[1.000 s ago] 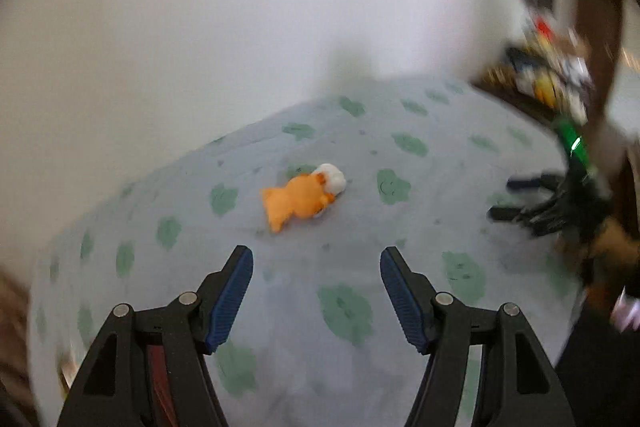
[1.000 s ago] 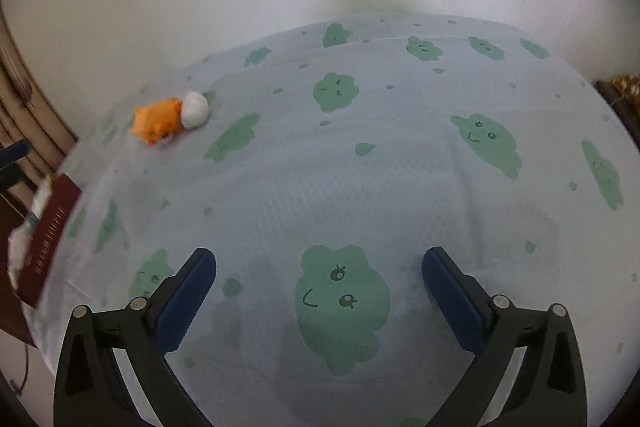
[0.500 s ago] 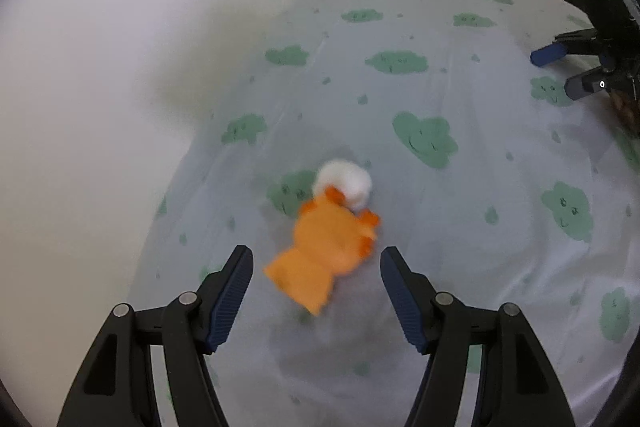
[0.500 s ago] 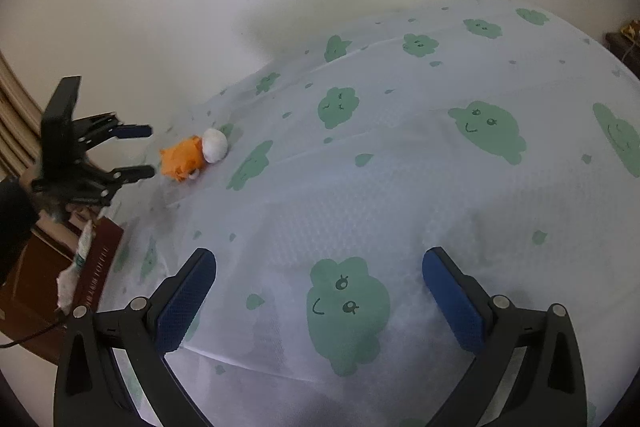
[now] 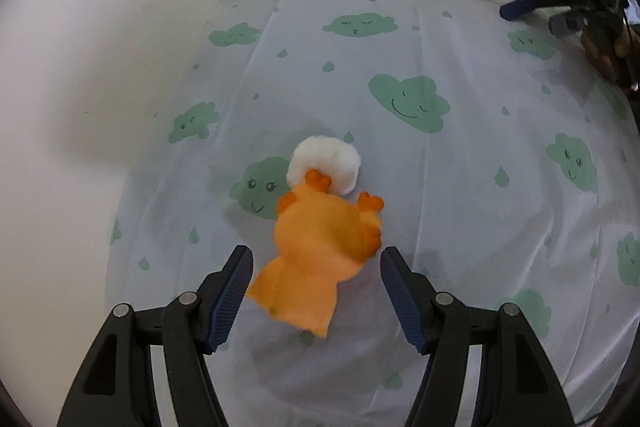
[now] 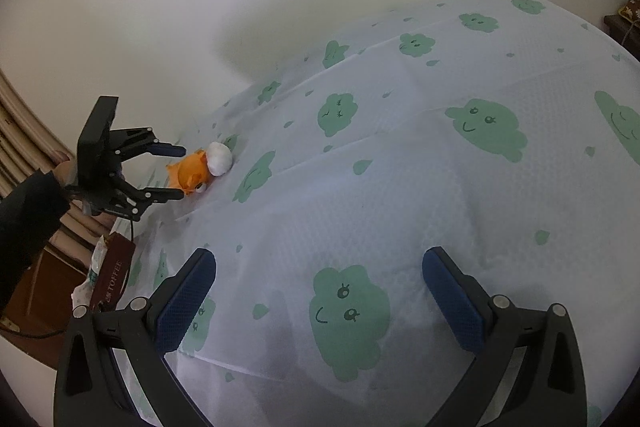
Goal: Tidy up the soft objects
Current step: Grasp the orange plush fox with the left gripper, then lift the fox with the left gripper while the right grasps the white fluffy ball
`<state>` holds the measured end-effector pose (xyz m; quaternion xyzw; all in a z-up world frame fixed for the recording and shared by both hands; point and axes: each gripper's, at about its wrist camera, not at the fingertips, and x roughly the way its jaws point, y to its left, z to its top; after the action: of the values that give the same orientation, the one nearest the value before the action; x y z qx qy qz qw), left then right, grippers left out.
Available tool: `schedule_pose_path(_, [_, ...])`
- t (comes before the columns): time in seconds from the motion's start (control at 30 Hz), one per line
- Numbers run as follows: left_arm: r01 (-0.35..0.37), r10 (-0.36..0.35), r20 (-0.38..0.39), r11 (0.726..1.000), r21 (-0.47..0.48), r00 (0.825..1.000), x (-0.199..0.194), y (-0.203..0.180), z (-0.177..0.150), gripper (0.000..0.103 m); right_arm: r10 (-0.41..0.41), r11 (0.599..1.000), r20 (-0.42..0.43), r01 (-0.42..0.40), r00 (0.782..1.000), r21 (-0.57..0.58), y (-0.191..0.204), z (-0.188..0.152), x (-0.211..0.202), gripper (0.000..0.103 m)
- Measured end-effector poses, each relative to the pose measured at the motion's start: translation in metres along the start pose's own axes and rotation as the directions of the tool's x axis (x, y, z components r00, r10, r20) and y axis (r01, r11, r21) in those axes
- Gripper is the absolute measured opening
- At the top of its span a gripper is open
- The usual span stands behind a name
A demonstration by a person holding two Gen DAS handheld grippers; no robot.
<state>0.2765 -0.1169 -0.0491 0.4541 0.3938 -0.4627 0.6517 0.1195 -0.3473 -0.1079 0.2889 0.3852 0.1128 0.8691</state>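
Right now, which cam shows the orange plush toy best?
Left wrist view: the orange plush toy fills the centre, lying on the bedsheet between the open left gripper fingers. Right wrist view shows it small and far off, at the left gripper's tips.

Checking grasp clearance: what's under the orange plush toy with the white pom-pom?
The orange plush toy with the white pom-pom lies directly on the white cloud-print bedsheet. Anything beneath its body is covered; nothing pokes out around it.

An orange plush toy [image 5: 324, 247] with a fluffy white ball at one end (a hat or tail, hard to tell) lies on its side on the bed [image 5: 480, 187], near the sheet's edge by the wall, over a green cloud print.
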Motion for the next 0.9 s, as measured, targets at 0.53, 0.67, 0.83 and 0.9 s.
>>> schedule_pose_path(0.53, [-0.006,0.071,0.047,0.612,-0.791,0.996,-0.061,-0.025,-0.053,0.047,0.026,0.999,0.012,-0.026,1.000,0.025,-0.006,0.000,-0.001,0.103])
schedule_pose_path(0.67, [0.118,0.110,0.175,0.403,-0.908,0.978,-0.093,-0.086,-0.081,0.047,0.004,1.000,0.004,-0.004,1.000,0.003,-0.002,0.000,0.000,0.103])
schedule_pose_path(0.83, [0.197,0.173,0.253,0.290,-0.937,0.952,-0.120,-0.145,-0.092,0.048,-0.057,0.997,-0.002,0.057,0.998,-0.055,0.009,0.000,-0.001,0.102])
schedule_pose_path(0.9, [0.248,0.179,0.295,0.244,-0.937,0.939,-0.130,-0.160,-0.096,0.048,-0.051,0.989,-0.020,0.047,0.999,-0.137,0.027,0.003,0.003,0.097])
